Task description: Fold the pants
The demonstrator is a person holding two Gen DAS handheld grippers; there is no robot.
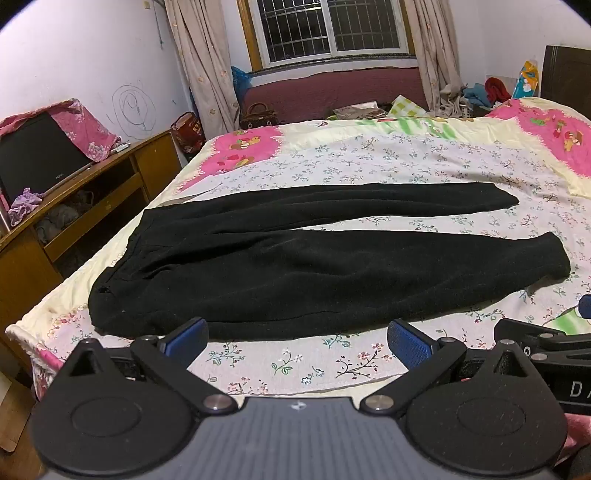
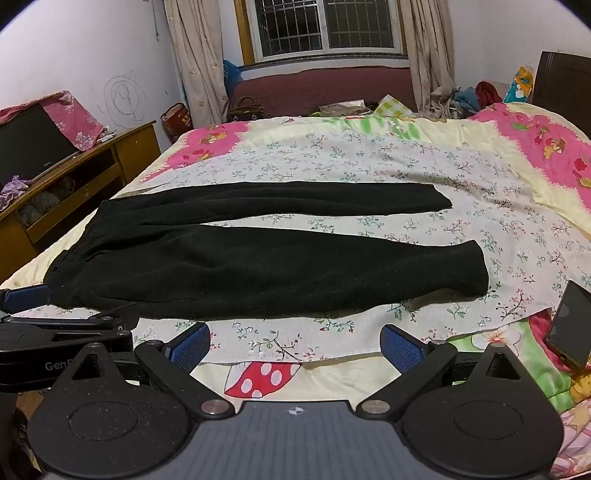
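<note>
Left gripper [image 1: 297, 341]: jaws spread wide, holding nothing, above the floral sheet [image 1: 295, 363] at the near bed edge. Right gripper [image 2: 295, 341]: likewise spread and unloaded. Each view shows the other gripper at its side margin. Black pants [image 1: 280, 266] lie flat just beyond both grippers, waistband left, legs extending right, slightly apart. Only the right wrist view shows a phone [image 2: 569, 326] propped at right. Farther back: window [image 1: 330, 27], curtains.

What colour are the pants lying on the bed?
Plain black pants, no pattern visible; seen best in the right wrist view.
</note>
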